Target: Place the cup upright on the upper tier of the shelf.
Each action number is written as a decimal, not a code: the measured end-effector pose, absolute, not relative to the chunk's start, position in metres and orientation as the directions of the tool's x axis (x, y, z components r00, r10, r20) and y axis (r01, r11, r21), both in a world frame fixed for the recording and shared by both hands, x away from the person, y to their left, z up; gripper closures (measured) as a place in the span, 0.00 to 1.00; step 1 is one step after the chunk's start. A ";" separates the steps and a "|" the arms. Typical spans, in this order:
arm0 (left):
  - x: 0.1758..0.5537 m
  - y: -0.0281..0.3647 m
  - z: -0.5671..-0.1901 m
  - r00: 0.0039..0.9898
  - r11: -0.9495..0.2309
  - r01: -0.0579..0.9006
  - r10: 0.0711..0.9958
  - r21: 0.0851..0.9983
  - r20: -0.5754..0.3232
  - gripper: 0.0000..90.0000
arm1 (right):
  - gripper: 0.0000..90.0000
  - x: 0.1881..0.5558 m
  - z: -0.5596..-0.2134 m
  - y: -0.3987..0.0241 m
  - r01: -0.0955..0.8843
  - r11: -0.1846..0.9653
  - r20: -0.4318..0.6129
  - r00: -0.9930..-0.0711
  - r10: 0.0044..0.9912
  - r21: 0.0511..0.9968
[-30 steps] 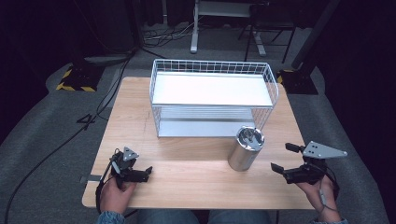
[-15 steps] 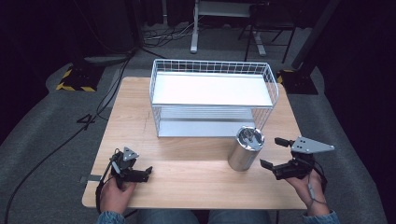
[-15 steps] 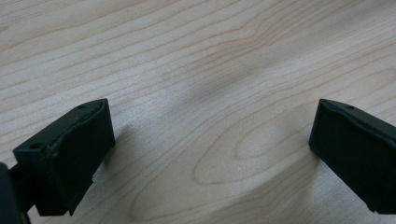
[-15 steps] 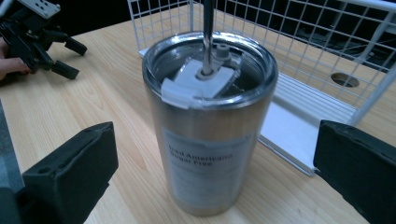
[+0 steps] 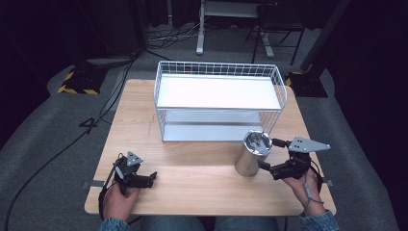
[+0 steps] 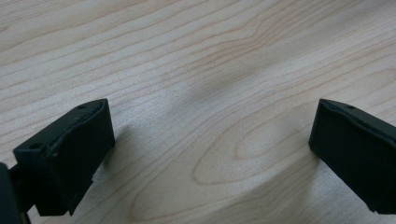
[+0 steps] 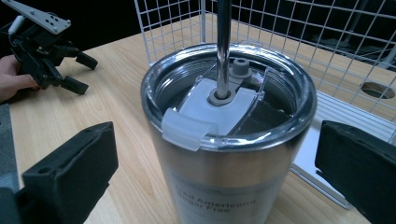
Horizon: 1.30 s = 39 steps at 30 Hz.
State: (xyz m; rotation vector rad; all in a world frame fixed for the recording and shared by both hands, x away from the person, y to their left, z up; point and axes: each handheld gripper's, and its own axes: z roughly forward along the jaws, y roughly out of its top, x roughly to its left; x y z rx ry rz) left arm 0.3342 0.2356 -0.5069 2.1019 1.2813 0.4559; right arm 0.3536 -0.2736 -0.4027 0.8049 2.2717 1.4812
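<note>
Steel tumbler (image 7: 229, 140) – clear lid, metal straw, upright – between right gripper (image 7: 215, 172) jaws just opened wide, pads apart from it

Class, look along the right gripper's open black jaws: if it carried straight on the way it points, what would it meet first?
Probably the steel tumbler with the clear lid and metal straw, standing between the right gripper's wide-open jaws; the white wire basket lies behind it.
</note>
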 end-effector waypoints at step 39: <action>0.334 0.236 -0.507 0.468 -0.331 0.666 0.883 0.668 -0.029 0.01 | 0.02 0.381 -0.429 -0.248 0.323 0.304 0.071 -0.782 0.620 0.896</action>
